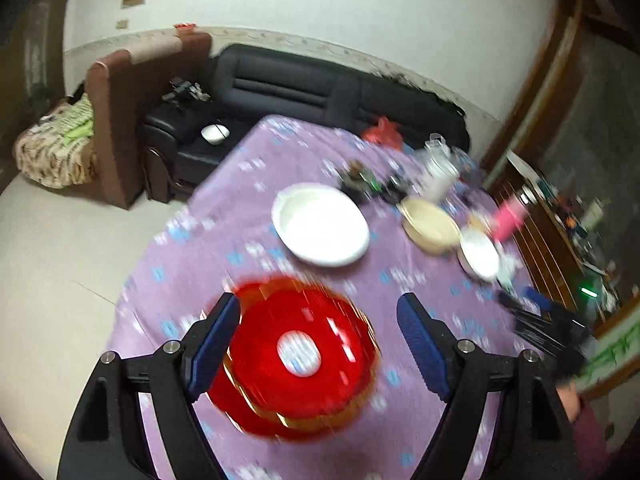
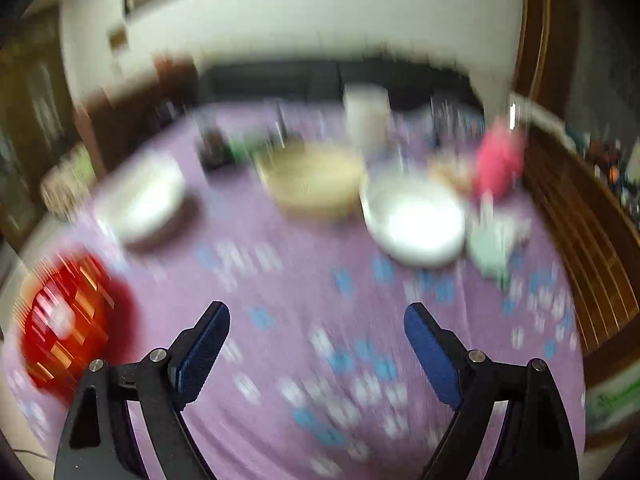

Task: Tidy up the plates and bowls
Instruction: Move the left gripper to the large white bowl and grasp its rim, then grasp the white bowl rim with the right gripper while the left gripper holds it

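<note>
On the purple flowered tablecloth, the stack of red plates lies nearest, at the left — the left gripper hangs above it, jaws wide, gripping nothing. Further right sit a large white plate, a beige bowl and a small white bowl. The right gripper is open too — only cloth shows between its blue pads.

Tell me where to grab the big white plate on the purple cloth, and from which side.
Take the white plate by its raised rim on the near edge, coming in low from the red plates' side. It lies flat, so only the rim offers a bite; clutter crowds its far side.
</note>
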`<action>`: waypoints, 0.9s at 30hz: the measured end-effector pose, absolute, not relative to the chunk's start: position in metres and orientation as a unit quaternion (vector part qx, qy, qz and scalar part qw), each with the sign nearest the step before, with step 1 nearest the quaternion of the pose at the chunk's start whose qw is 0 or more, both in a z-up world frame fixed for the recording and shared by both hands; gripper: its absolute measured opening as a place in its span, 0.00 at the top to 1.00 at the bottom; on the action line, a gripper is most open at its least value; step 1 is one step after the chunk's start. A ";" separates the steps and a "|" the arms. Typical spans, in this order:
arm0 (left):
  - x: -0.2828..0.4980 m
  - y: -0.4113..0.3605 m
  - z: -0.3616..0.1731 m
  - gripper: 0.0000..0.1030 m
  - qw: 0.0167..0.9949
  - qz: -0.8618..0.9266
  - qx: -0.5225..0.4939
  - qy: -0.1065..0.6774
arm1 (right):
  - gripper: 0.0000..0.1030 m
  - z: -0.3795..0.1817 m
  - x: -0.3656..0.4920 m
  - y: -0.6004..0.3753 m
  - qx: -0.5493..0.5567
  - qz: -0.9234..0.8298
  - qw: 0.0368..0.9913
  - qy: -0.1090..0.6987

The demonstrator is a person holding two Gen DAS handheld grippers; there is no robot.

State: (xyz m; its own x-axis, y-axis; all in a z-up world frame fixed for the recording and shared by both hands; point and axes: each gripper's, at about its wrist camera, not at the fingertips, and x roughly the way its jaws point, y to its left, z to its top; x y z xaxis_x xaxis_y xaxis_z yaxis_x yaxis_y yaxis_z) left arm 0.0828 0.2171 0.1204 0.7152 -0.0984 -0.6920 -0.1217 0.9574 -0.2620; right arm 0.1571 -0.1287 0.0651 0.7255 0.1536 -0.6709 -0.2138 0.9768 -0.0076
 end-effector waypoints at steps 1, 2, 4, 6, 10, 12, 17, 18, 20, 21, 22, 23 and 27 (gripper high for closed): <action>0.092 0.224 0.124 0.21 0.916 0.017 -0.143 0.374 | 0.08 0.078 0.159 -0.121 -0.039 0.106 0.935 0.336; 0.105 0.230 0.126 0.18 0.917 0.024 -0.141 0.373 | 0.05 0.089 0.163 -0.111 -0.033 0.121 0.938 0.323; 0.137 0.240 0.122 0.14 0.911 0.021 -0.142 0.387 | 0.01 0.097 0.187 -0.091 -0.022 0.164 0.922 0.350; 0.162 0.249 0.111 0.14 0.904 0.026 -0.158 0.397 | 0.01 0.091 0.219 -0.070 -0.014 0.174 0.899 0.401; 0.211 0.265 0.067 0.14 0.875 0.031 -0.207 0.436 | 0.07 0.061 0.261 -0.026 0.000 0.190 0.878 0.440; 0.229 0.269 0.042 0.14 0.861 0.033 -0.217 0.459 | 0.13 0.049 0.270 -0.010 0.003 0.199 0.873 0.445; 0.269 0.276 0.001 0.18 0.832 0.031 -0.243 0.498 | 0.19 0.020 0.290 0.026 0.012 0.208 0.858 0.469; 0.274 0.277 -0.003 0.23 0.830 0.029 -0.243 0.501 | 0.19 0.015 0.294 0.032 0.013 0.206 0.858 0.471; 0.286 0.274 -0.009 0.30 0.827 0.024 -0.238 0.509 | 0.19 0.007 0.301 0.039 0.011 0.204 0.857 0.474; 0.291 0.273 -0.011 0.33 0.826 0.020 -0.235 0.512 | 0.19 0.003 0.302 0.041 0.009 0.203 0.856 0.476; 0.297 0.270 -0.014 0.34 0.824 0.013 -0.232 0.517 | 0.19 0.001 0.303 0.043 0.008 0.202 0.855 0.478; 0.302 0.267 -0.016 0.36 0.822 0.009 -0.231 0.520 | 0.20 -0.003 0.306 0.045 0.010 0.201 0.853 0.481; 0.321 0.260 -0.027 0.43 0.815 -0.007 -0.222 0.535 | 0.34 -0.019 0.315 0.046 0.028 0.208 0.839 0.501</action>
